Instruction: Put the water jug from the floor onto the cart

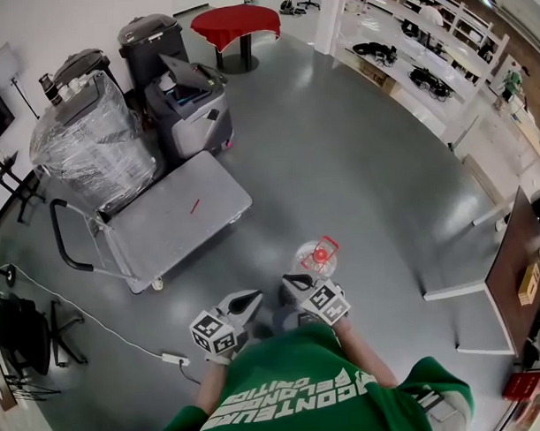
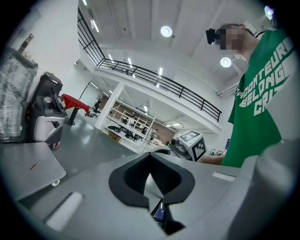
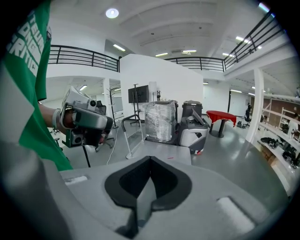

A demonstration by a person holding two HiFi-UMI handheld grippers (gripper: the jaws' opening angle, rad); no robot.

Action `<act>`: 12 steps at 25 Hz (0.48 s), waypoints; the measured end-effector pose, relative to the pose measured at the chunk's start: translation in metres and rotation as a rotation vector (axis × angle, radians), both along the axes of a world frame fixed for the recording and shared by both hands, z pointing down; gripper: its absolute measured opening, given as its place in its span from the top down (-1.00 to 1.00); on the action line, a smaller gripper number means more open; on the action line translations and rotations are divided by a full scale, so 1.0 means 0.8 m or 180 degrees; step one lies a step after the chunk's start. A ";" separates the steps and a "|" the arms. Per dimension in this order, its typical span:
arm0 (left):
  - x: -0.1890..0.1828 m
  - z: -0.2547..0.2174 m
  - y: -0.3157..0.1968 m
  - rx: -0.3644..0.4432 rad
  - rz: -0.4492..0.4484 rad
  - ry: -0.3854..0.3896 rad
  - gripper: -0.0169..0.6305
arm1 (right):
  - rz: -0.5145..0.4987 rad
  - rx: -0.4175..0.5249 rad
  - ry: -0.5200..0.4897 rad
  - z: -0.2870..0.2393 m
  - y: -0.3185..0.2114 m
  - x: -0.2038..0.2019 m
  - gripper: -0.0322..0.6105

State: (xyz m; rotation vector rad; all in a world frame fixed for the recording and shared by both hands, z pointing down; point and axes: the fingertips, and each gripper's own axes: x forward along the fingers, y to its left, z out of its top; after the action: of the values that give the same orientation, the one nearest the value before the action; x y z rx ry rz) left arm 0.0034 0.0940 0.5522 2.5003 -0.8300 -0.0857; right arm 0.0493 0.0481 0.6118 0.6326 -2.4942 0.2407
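The water jug (image 1: 314, 257), clear with a red cap and handle, stands on the grey floor just ahead of me. The flat grey cart (image 1: 177, 218) is to its left, its deck bare apart from a small red mark; the cart also shows in the left gripper view (image 2: 28, 166) and the right gripper view (image 3: 164, 152). My right gripper (image 1: 294, 280) (image 3: 150, 159) is shut and holds nothing, its tips close beside the jug. My left gripper (image 1: 253, 298) (image 2: 150, 157) is shut too, held a little further left. Neither gripper view shows the jug.
A plastic-wrapped load (image 1: 90, 141) stands at the cart's handle end. Behind it are a grey machine (image 1: 191, 102), black bins (image 1: 149, 38) and a red-covered table (image 1: 237, 24). White shelving (image 1: 424, 63) lines the right side. A power strip (image 1: 173, 358) lies on the floor.
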 end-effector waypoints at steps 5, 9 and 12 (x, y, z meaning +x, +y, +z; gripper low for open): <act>0.005 -0.004 -0.039 0.0025 -0.0002 0.0026 0.90 | 0.0016 0.0078 -0.0048 -0.005 -0.047 0.002 0.92; 0.012 -0.010 -0.067 0.0059 0.0035 0.0037 0.90 | 0.0062 0.0055 -0.0048 -0.003 -0.071 0.014 0.92; 0.016 -0.010 -0.085 0.0044 0.0078 0.0031 0.90 | 0.0155 0.0069 -0.0039 -0.004 -0.093 0.025 0.92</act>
State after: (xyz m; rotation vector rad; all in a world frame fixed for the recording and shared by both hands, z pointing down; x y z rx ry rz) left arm 0.0164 0.0262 0.5444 2.5203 -0.7970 -0.0955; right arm 0.0694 -0.0259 0.6090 0.7035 -2.4984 0.2369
